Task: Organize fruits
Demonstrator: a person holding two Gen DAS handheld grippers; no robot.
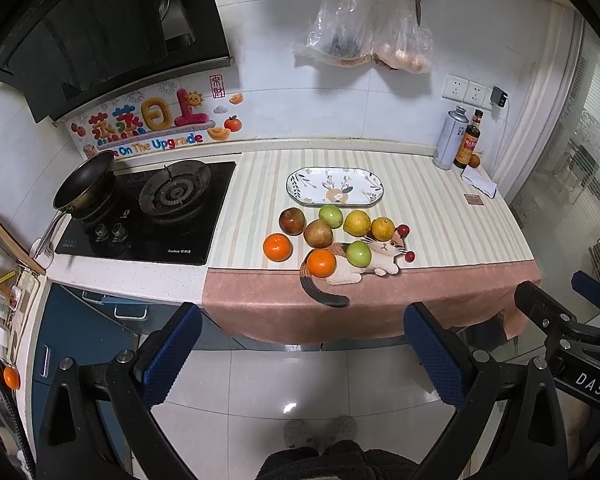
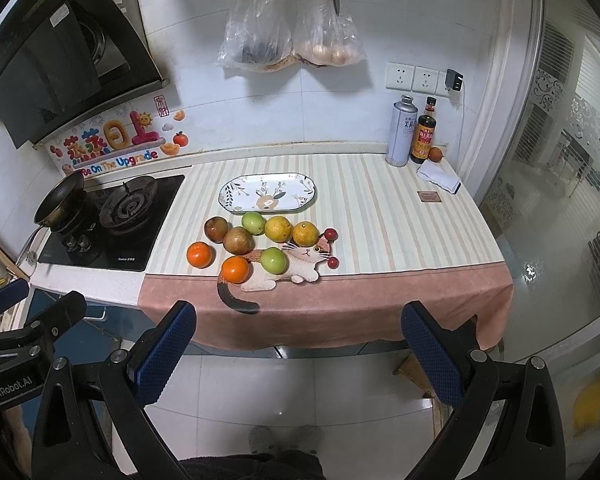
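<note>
Several fruits lie on a striped cloth: two oranges (image 1: 277, 247) (image 1: 321, 263), two brownish apples (image 1: 292, 221) (image 1: 318, 233), two green fruits (image 1: 331, 216) (image 1: 359, 253), two yellow citrus (image 1: 357, 223) (image 1: 383, 229). Behind them sits an empty oval patterned plate (image 1: 300, 184). The plate (image 2: 230, 196) and an orange (image 2: 199, 254) also show in the right wrist view. My left gripper (image 1: 302, 354) is open and empty, held back over the floor before the counter. My right gripper (image 2: 298, 354) is open and empty there too.
A cat-shaped mat (image 1: 380, 258) lies under some fruits. A gas stove (image 1: 148, 216) with a pan (image 1: 85, 180) is on the left. A can (image 1: 452, 138), a sauce bottle (image 1: 469, 142) and a folded cloth (image 1: 480, 184) stand back right. Bags (image 1: 364, 32) hang above.
</note>
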